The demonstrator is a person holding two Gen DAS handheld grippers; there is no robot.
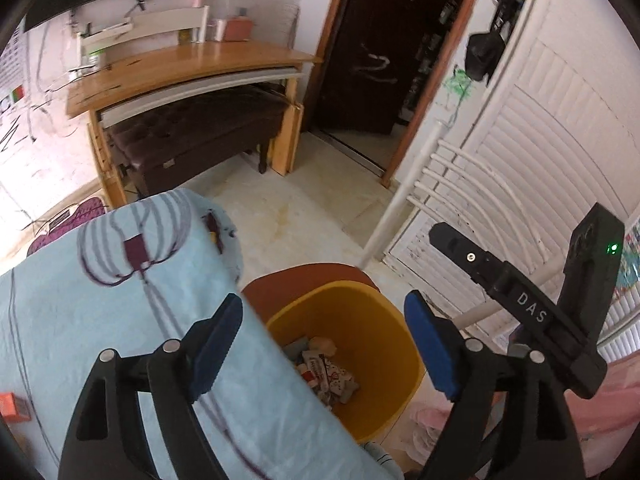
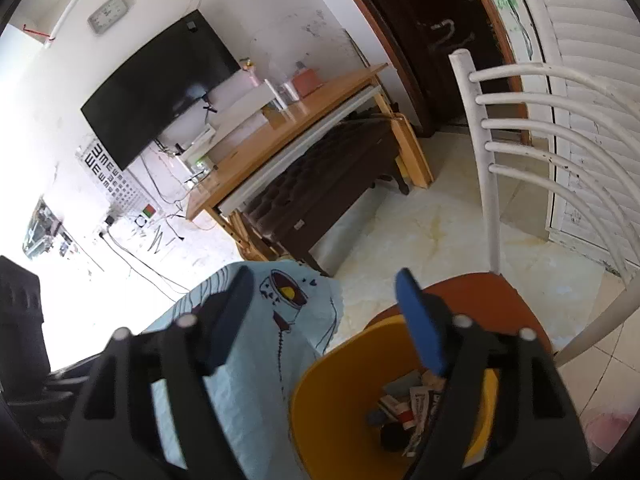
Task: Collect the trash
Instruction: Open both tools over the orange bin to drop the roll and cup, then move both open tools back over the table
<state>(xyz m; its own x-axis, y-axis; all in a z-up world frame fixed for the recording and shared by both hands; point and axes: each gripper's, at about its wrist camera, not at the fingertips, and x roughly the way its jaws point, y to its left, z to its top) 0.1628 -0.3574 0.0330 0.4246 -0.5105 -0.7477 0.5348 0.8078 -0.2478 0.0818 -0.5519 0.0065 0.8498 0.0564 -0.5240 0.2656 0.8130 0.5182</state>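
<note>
A yellow bin (image 1: 372, 320) (image 2: 332, 392) stands on the brown seat of a white chair (image 1: 308, 276) (image 2: 480, 292), beside a table under a light blue cloth (image 1: 100, 320) (image 2: 248, 392). Wrappers and scraps of trash (image 1: 328, 372) (image 2: 408, 404) lie in the bin's bottom. My left gripper (image 1: 324, 344) is open above the bin's near rim, with nothing between its blue pads. My right gripper (image 2: 324, 320) is open too, empty, over the cloth's edge and the bin's rim. In the left wrist view the right gripper's black body (image 1: 532, 304) shows at the right.
A wooden desk (image 1: 192, 64) (image 2: 288, 132) with a dark padded bench (image 1: 192, 136) under it stands against the far wall. A dark doorway (image 1: 392, 40) and white louvred doors (image 1: 540, 140) are at the right. An orange box (image 1: 14, 404) lies on the cloth at the left. Pale floor (image 1: 300, 208) lies between.
</note>
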